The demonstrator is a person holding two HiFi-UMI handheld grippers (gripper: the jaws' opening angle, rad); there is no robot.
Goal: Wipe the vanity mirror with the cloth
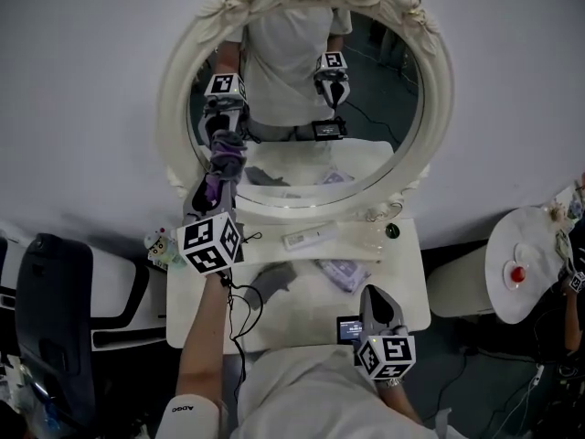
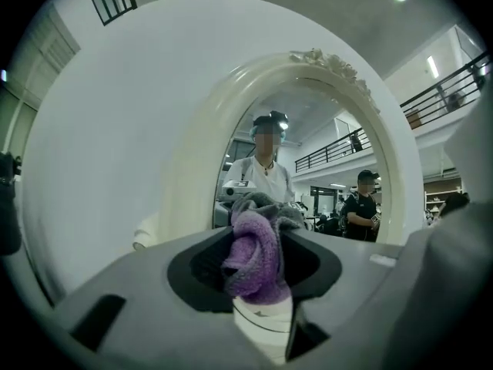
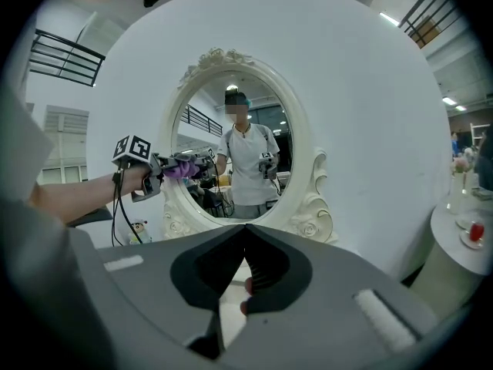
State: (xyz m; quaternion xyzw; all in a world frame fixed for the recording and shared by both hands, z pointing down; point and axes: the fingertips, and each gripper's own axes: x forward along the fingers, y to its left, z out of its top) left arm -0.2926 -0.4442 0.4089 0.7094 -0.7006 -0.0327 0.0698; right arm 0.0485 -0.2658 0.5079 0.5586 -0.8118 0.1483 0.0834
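Observation:
The oval vanity mirror [image 1: 302, 99] in its white carved frame [image 1: 441, 108] stands at the back of the white table [image 1: 407, 277]. My left gripper [image 1: 218, 170] is shut on a purple and grey cloth [image 1: 227, 149], which is pressed against the lower left of the glass. In the left gripper view the bunched cloth [image 2: 256, 250] fills the jaws in front of the mirror [image 2: 308, 168]. The right gripper view shows the cloth [image 3: 182, 170] at the mirror's [image 3: 235, 149] left edge. My right gripper [image 1: 376, 302] hangs over the table's front edge, shut and holding nothing [image 3: 246, 237].
On the table lie a purple packet [image 1: 341, 273], a white tube [image 1: 309, 237] and a small green item [image 1: 392, 231]. A small toy figure [image 1: 159, 245] sits at the table's left edge. A black chair [image 1: 55, 291] stands left, a round white side table [image 1: 526, 268] right.

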